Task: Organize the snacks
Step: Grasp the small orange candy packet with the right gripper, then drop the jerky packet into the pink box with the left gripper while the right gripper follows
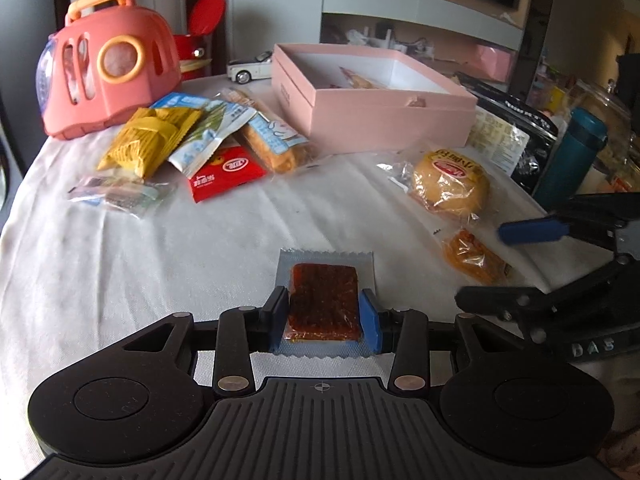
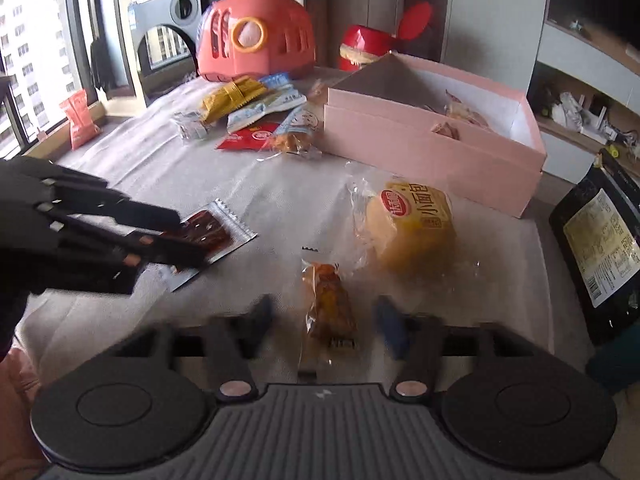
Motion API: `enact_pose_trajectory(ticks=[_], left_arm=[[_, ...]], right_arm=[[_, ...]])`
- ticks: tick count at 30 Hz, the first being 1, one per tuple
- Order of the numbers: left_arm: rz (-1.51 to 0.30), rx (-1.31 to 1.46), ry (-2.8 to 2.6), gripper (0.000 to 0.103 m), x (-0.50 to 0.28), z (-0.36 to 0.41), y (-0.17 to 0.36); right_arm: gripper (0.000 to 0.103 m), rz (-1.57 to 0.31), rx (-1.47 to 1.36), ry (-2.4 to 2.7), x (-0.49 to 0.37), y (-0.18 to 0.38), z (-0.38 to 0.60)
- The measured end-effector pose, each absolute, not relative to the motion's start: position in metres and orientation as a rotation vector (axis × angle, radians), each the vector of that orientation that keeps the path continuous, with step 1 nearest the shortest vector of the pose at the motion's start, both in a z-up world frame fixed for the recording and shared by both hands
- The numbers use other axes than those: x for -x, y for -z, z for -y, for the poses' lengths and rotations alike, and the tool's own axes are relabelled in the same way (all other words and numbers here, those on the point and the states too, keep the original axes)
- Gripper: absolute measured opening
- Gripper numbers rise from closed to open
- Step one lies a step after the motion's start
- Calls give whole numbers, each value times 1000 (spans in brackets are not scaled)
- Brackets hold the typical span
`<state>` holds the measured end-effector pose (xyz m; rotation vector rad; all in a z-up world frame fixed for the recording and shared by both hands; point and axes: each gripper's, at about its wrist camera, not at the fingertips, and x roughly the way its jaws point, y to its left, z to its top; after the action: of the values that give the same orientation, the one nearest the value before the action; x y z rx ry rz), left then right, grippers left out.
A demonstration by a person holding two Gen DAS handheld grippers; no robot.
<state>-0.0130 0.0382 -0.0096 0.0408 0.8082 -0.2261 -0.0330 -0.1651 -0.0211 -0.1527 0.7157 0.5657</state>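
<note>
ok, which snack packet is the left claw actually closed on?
The clear packet with the dark red slab, clamped between the left claw. The orange-filled packet merely lies between the open right claw; the round bun sits untouched.

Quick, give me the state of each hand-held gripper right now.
Left hand-held gripper: closed on the red snack packet.
Right hand-held gripper: open, its fingers either side of the orange snack packet, not gripping it.
</note>
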Motion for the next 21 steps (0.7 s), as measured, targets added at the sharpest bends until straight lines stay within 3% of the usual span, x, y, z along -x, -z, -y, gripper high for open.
enact_pose_trajectory(ticks=[5,11,14,15,17,21], left_arm=[[-802,-46,206,45,16,-38,10],[-799,-55,225,45,16,-39,11],[-797,-64,224,45,17,-37,10],[-795,-66,223,44,18,-37,10],[-788,-78,221,44,19,-35,11],[-775,-81,232,43,23,-34,8]], right_arm=[[80,-652,242,-472,37,29,162],[78,-662,178,-523,31,27,159],[42,-673,165,-544,31,25,157],[35,-681,156,-561,32,24,158],[29,-684,170,-569,34,22,156],[26,-689,176,-572,36,20,156]])
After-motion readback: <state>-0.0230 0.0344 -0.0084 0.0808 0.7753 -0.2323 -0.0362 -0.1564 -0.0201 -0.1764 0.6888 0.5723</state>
